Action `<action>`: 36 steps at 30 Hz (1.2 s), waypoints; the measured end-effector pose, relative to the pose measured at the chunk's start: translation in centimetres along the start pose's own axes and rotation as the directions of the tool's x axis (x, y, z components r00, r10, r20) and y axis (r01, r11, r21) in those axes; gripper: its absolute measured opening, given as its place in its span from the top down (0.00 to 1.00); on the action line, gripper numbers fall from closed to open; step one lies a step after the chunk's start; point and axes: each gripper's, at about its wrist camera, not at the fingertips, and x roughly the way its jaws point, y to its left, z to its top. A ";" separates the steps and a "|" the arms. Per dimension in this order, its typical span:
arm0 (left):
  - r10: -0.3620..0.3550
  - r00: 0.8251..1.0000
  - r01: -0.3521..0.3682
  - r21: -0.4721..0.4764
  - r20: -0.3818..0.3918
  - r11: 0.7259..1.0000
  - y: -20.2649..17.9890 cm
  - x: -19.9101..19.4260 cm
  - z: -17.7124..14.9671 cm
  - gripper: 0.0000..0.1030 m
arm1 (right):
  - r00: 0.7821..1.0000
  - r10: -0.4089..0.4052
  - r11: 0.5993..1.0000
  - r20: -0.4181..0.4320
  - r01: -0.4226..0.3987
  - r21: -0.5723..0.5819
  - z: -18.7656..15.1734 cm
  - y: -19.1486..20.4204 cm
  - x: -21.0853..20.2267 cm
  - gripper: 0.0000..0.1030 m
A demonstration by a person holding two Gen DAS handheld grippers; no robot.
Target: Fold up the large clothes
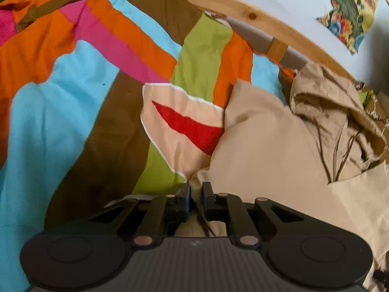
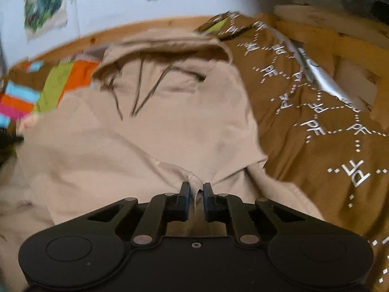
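Note:
A large beige hoodie [image 2: 150, 131] lies spread on the bed, its hood [image 2: 165, 48] and dark drawstrings toward the wooden headboard. It also shows in the left wrist view [image 1: 279, 146], with the hood [image 1: 333, 107] at the right. My left gripper [image 1: 196, 187] is shut on a pinched fold of the hoodie's fabric at its left edge. My right gripper [image 2: 196, 187] is shut on a bunched fold of the hoodie near its right side. The hoodie's lower part is hidden under both grippers.
A multicoloured striped bedspread [image 1: 73, 102] covers the bed to the left. A beige patch with a red shape [image 1: 184, 121] lies on it. A brown cloth with white "PF" print [image 2: 316, 112] lies right of the hoodie. A wooden bed frame [image 1: 243, 12] and a pale wall with colourful pictures [image 1: 350, 9] stand behind.

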 end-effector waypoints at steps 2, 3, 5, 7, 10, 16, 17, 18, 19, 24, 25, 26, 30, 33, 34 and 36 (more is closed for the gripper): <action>0.022 0.999 -0.022 0.012 0.032 1.000 -0.3 -1.0 0.3 0.80 | 1.000 -0.001 1.000 -0.030 0.001 -0.002 -0.7 0.0 1.2 0.87; 0.042 0.998 -0.044 0.020 0.053 0.999 -0.5 -1.6 0.4 0.78 | 1.000 -0.003 1.000 -0.018 0.003 0.007 -0.7 0.0 1.1 0.85; 0.080 0.993 -0.085 0.054 0.084 0.995 -1.3 -2.8 0.4 0.75 | 1.000 0.002 1.000 0.001 -0.002 0.030 -0.6 -0.1 0.4 0.74; 0.085 0.990 -0.097 0.098 0.112 0.990 -2.6 -4.2 0.1 0.66 | 0.999 0.008 1.000 0.035 -0.009 0.022 -0.5 0.2 -0.7 0.71; 0.016 0.990 -0.037 0.147 0.143 0.988 -4.3 -6.1 -0.8 0.57 | 0.994 -0.007 1.000 0.107 0.010 -0.028 -0.4 1.0 -2.8 0.61; -0.139 0.990 0.141 0.253 -0.026 0.957 -7.4 -4.6 -3.3 0.57 | 0.996 0.051 0.986 0.073 -0.039 -0.160 -1.7 3.6 -2.8 0.44; -0.116 0.991 0.130 0.282 -0.066 0.951 -7.7 -3.8 -3.9 0.57 | 0.998 0.047 0.983 0.032 -0.041 -0.177 -2.2 3.9 -2.1 0.44; -0.093 0.991 0.117 0.300 -0.093 0.947 -8.0 -3.2 -4.3 0.58 | 0.999 0.051 0.983 0.009 -0.048 -0.178 -2.6 4.0 -1.5 0.45; -0.086 0.991 0.113 0.316 -0.098 0.942 -8.1 -3.1 -4.5 0.58 | 0.998 0.057 0.984 0.006 -0.056 -0.169 -2.7 3.8 -1.4 0.45; -0.116 0.989 0.137 0.278 -0.092 0.951 -7.9 -4.3 -3.8 0.37 | 0.995 0.093 0.968 0.020 -0.086 -0.236 1.7 2.9 -3.2 0.41; -0.136 0.986 0.156 0.265 -0.093 0.951 -7.7 -4.5 -3.7 0.37 | 0.995 0.100 0.959 0.030 -0.088 -0.268 3.3 2.6 -3.7 0.38; -0.159 0.983 0.178 0.257 -0.092 0.950 -7.6 -4.7 -3.7 0.36 | 0.994 0.108 0.948 0.035 -0.092 -0.303 5.1 2.3 -3.9 0.27; -0.257 0.965 0.262 0.209 -0.052 0.942 -6.9 -5.3 -3.7 0.09 | 0.998 0.063 0.877 -0.011 -0.061 -0.477 13.5 3.1 -2.3 0.17; -0.323 0.945 0.327 0.157 -0.053 0.932 -6.1 -4.8 -3.6 0.09 | 1.000 0.025 0.821 0.016 -0.011 -0.570 19.8 4.8 0.6 0.12; -0.332 0.942 0.336 0.145 -0.051 0.931 -5.9 -4.5 -3.5 0.09 | 0.999 0.026 0.816 0.033 -0.002 -0.578 22.0 5.4 2.0 0.10; -0.348 0.936 0.352 0.117 -0.053 0.929 -5.5 -4.0 -3.3 0.05 | 0.997 0.023 0.807 0.074 0.025 -0.590 25.3 6.1 5.0 0.09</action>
